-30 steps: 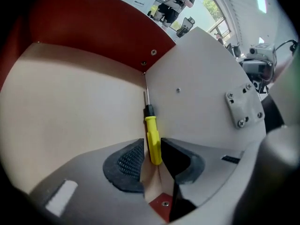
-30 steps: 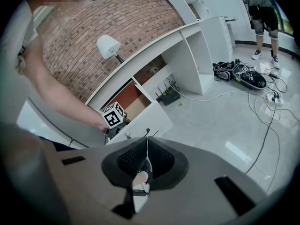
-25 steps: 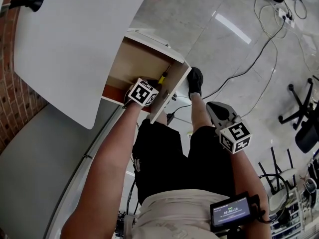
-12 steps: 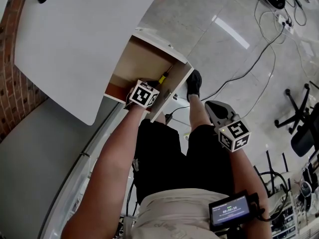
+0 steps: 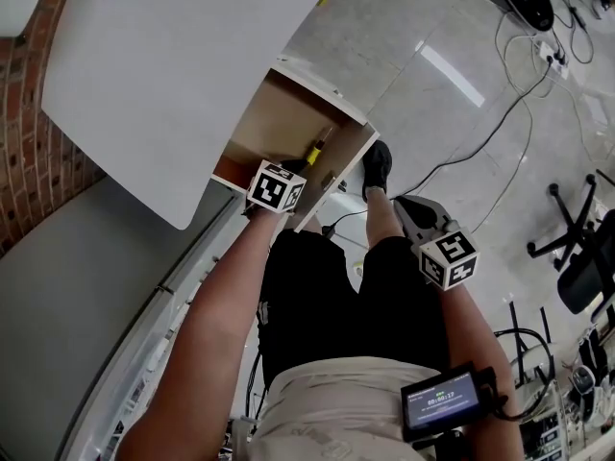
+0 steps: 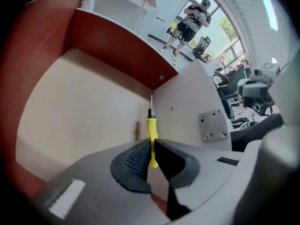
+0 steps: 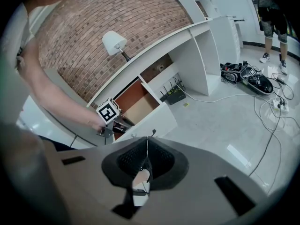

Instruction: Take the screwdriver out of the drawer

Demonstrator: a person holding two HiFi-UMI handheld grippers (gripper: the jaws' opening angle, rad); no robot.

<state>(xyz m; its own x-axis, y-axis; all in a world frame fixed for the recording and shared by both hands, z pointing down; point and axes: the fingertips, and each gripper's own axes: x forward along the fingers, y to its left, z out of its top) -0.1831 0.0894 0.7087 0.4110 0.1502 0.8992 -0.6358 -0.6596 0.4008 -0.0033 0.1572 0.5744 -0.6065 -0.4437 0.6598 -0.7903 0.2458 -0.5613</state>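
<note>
The yellow-handled screwdriver (image 6: 151, 125) is inside the open drawer (image 6: 79, 102), close along its right-hand wall. Its metal shaft points toward the corner where that wall meets the red panel (image 6: 117, 46). My left gripper (image 6: 152, 144) has just been closing and now clamps the yellow handle between its ridged pads. The drawer juts out from under the white desk top (image 5: 163, 75). My right gripper (image 7: 143, 161) hangs well apart above my thigh, jaws pressed together with nothing in them.
</note>
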